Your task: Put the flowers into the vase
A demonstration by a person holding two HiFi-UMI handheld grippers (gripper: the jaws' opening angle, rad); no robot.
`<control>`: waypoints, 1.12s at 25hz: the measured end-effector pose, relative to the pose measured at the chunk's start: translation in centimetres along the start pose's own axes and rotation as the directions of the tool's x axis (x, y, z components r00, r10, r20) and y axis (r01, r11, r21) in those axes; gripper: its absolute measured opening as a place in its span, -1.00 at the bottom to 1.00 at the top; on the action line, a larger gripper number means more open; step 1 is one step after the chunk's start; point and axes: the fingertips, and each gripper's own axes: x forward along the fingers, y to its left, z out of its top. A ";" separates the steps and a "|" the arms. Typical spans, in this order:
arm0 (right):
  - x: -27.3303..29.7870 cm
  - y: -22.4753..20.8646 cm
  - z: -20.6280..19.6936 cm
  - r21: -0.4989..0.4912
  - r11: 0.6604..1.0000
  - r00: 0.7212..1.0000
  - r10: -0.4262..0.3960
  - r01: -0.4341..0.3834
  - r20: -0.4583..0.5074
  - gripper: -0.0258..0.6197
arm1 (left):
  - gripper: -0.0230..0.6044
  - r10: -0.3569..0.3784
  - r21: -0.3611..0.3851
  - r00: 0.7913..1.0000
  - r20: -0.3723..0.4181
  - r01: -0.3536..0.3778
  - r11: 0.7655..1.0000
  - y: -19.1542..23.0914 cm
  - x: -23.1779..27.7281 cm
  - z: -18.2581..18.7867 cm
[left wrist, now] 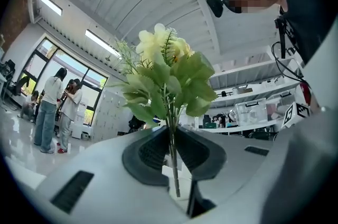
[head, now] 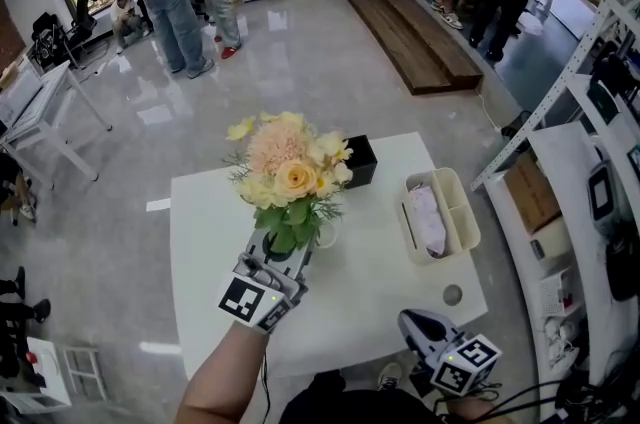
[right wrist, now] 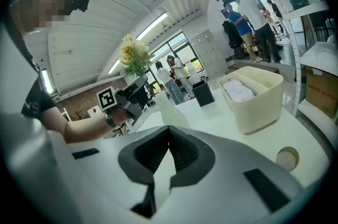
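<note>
Left gripper (head: 284, 254) clamps the yellow bouquet (head: 290, 174) stems (blooms upright) at 9 o'clock of the white vase (head: 327, 234). Right gripper (right wrist: 168, 145) jaws meet, empty.

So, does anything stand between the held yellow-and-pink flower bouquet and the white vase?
Nothing visible does. The left gripper clamps the yellow-and-pink flower bouquet by its stems, raised beside the white vase on the white table. The black box and the cream plastic bin stand farther off, out of the path.
</note>
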 end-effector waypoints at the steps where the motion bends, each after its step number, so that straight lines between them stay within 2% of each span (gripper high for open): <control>1: 0.1 0.0 0.0 0.001 1.000 1.000 0.000 0.000 0.001 -0.91 | -0.78 -0.001 0.006 1.000 -0.007 0.001 1.000 -0.1 -0.1 -0.3; 5: 0.2 0.0 0.0 0.002 1.000 1.000 0.002 -0.002 -0.003 -0.91 | -0.78 -0.014 0.035 1.000 -0.016 0.015 0.999 -0.7 -0.2 -0.7; 8: 0.1 0.0 0.0 0.005 1.000 1.000 0.006 -0.006 -0.003 -0.91 | -0.78 0.002 0.042 0.998 -0.065 0.001 0.999 -0.7 -0.6 -1.8; 18: -0.2 0.0 -0.1 0.019 1.000 1.000 0.005 -0.005 0.006 -0.91 | -0.75 0.016 0.107 0.988 -0.155 0.000 0.994 -0.5 -1.4 -4.1; 23: -0.3 -0.1 -0.1 0.029 1.000 1.000 0.008 -0.008 0.015 -0.91 | -0.75 0.009 0.180 0.977 -0.211 0.029 0.983 -1.1 -1.3 -4.9; 28: -0.4 -0.3 0.1 0.032 0.999 1.000 0.011 -0.012 0.022 -0.91 | -0.74 0.001 0.216 0.971 -0.238 0.052 0.975 -1.6 -1.2 -5.3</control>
